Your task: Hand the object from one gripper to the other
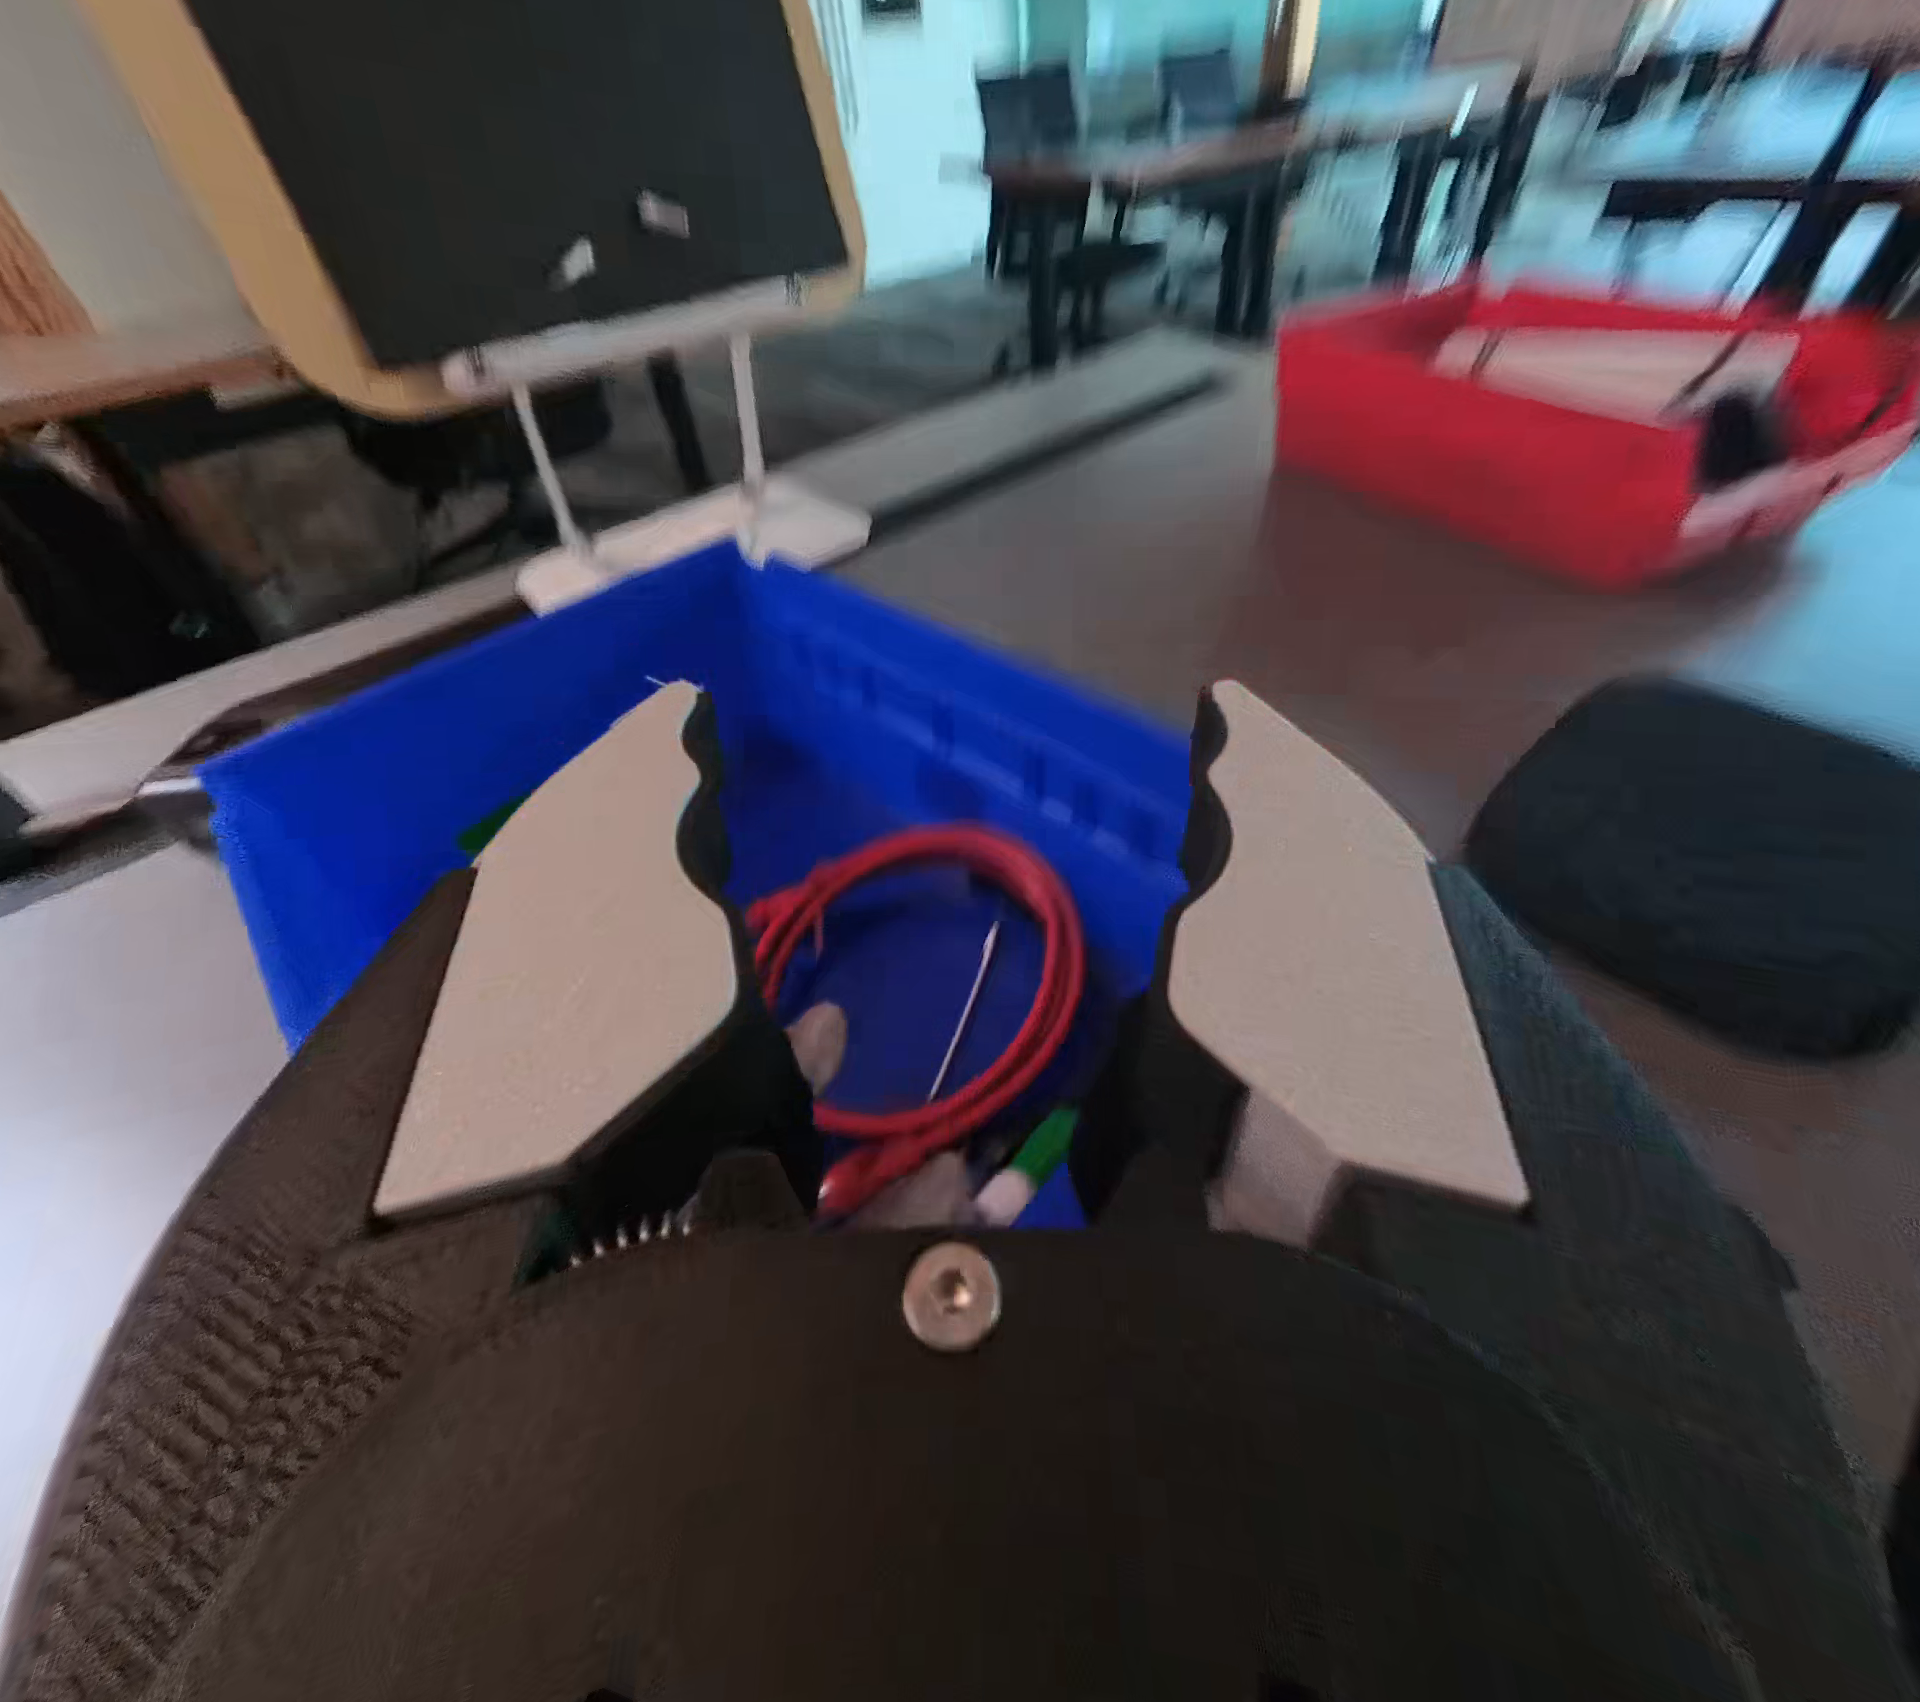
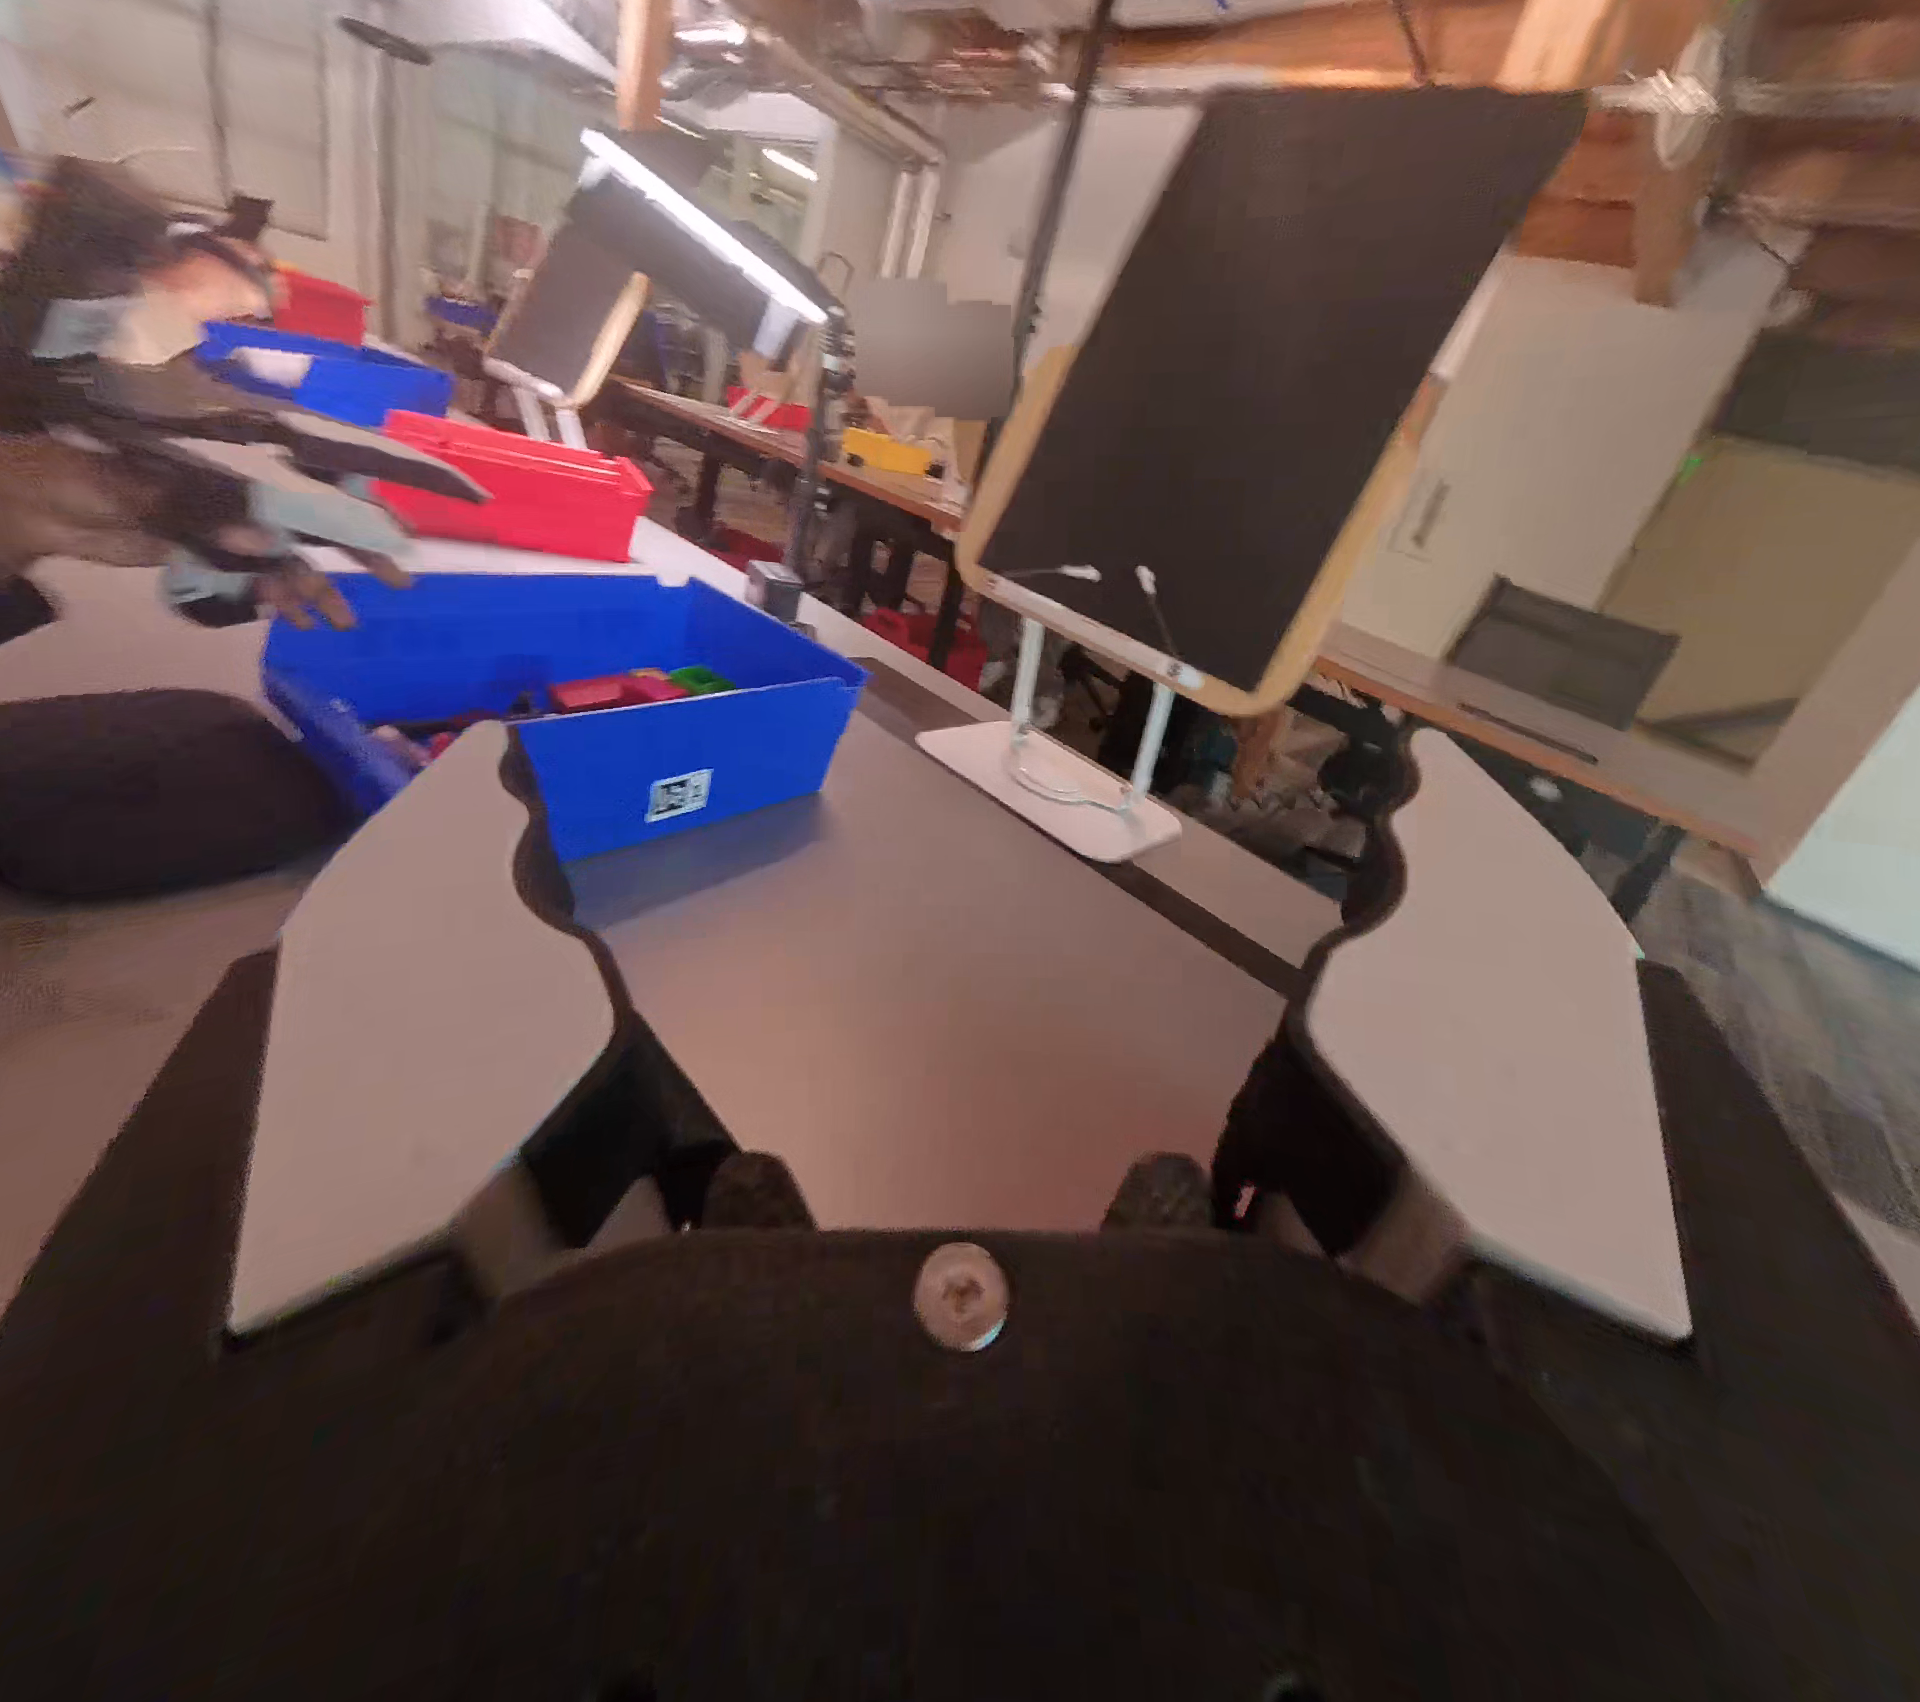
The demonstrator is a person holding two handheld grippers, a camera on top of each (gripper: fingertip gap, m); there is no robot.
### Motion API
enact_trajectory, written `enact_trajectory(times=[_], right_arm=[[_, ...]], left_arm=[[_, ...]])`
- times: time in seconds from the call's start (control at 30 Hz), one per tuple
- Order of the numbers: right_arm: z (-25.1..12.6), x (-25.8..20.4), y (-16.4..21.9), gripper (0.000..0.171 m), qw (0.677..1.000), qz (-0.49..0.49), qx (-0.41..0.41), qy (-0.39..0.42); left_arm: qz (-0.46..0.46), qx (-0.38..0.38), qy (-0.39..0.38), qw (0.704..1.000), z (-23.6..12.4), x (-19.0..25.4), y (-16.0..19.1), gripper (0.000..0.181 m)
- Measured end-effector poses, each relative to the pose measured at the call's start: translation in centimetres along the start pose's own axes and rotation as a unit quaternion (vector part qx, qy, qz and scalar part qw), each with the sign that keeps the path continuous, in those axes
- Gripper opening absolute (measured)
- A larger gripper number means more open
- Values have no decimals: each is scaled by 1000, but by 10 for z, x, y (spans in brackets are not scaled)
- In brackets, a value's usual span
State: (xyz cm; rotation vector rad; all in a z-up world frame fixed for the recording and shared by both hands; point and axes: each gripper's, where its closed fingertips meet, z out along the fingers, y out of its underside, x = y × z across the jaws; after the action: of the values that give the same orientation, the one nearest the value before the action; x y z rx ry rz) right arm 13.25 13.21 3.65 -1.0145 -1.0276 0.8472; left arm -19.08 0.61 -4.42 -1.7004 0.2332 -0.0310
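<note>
A blue bin (image 1: 883, 696) stands on the grey table. It holds a coiled red cable (image 1: 1065, 966), a thin metal pin (image 1: 966, 1008) and a green-tipped connector (image 1: 1029, 1153). My left gripper (image 1: 951, 696) is open and empty, hovering over the bin with the cable between its jaws lower down. In the right wrist view the blue bin (image 2: 769, 748) shows small coloured blocks (image 2: 634, 688), and the left gripper (image 2: 343, 499) appears blurred above its far left side. My right gripper (image 2: 961, 738) is open and empty above the bare table, to the right of the bin.
A dark tablet on a white stand (image 1: 468, 63) stands behind the bin, also in the right wrist view (image 2: 1247, 405). A red bin (image 1: 1455, 447) sits at the far right. A black pad (image 1: 1704, 863) lies right of the blue bin. More bins (image 2: 520, 478) lie behind.
</note>
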Motion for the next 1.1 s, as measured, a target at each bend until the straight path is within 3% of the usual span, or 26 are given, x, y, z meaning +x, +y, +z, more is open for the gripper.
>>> enact_trajectory(times=[0.2,0.37,0.47,0.73,0.8,0.87,1.0,1.1], right_arm=[[-17,-28,-17,145,998,-34,1,-46],[-32,-31,-32,143,997,-55,25,-45],[-37,-28,-38,141,997,-53,38,-34],[-41,-33,-47,139,996,-60,54,-38],[-41,-37,-48,139,996,-61,55,-44],[-40,-40,-48,138,995,-65,52,-47],[-37,-44,-48,138,995,-73,46,-44],[-34,-48,-52,136,995,-71,53,-46]], left_arm=[[92,-186,-50,977,40,-23,65,83],[94,-390,-49,914,53,-43,119,67],[82,-454,-52,886,58,-57,135,57],[39,-475,-47,878,66,-67,161,35],[38,-476,-49,877,65,-67,162,14],[43,-467,-52,881,65,-67,161,13],[54,-418,-78,903,61,-69,143,11],[71,-335,-102,934,56,-69,111,11]])
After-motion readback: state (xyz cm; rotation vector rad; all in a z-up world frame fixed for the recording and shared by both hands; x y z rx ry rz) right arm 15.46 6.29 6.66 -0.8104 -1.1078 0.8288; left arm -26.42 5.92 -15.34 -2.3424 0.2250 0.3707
